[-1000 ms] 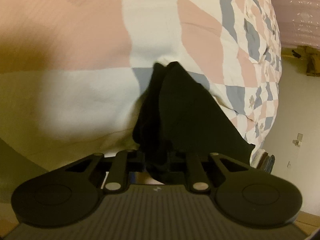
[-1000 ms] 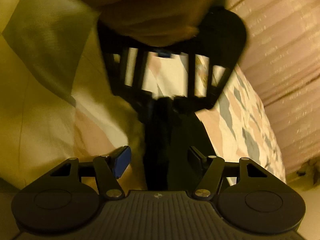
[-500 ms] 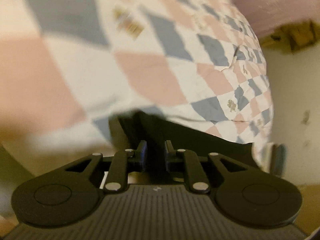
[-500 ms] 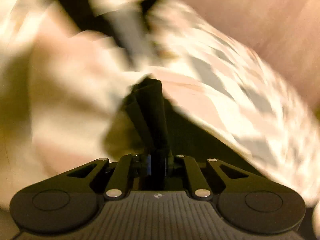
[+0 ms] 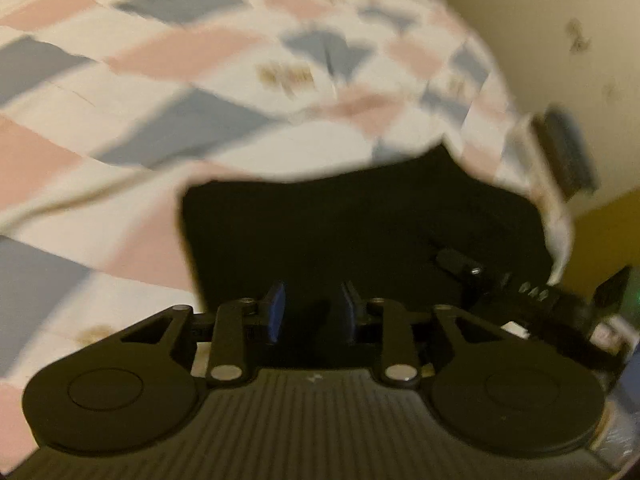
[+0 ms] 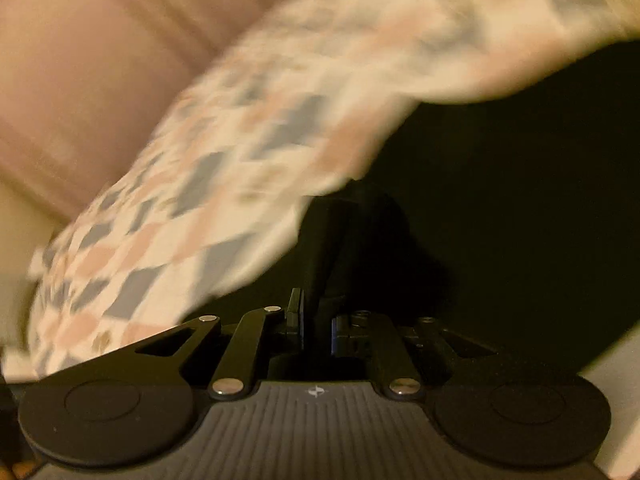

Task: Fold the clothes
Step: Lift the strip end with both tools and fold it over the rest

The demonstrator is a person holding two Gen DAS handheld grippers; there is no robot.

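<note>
While the left tongs (image 5: 310,312) stand spread over the black garment (image 5: 360,232) on the checked quilt (image 5: 180,92) and the right tongs (image 6: 317,330) pinch a bunched edge, a sideways tug could likely drag the fold crooked.

Support is a bed (image 5: 168,92) covered by a quilt (image 5: 248,44) in a diamond patchwork of pink, grey-blue and white, motion-blurred in both views. A black garment (image 5: 360,232) lies spread flat directly on the quilt near its edge; fabric detail too dark to tell.
</note>
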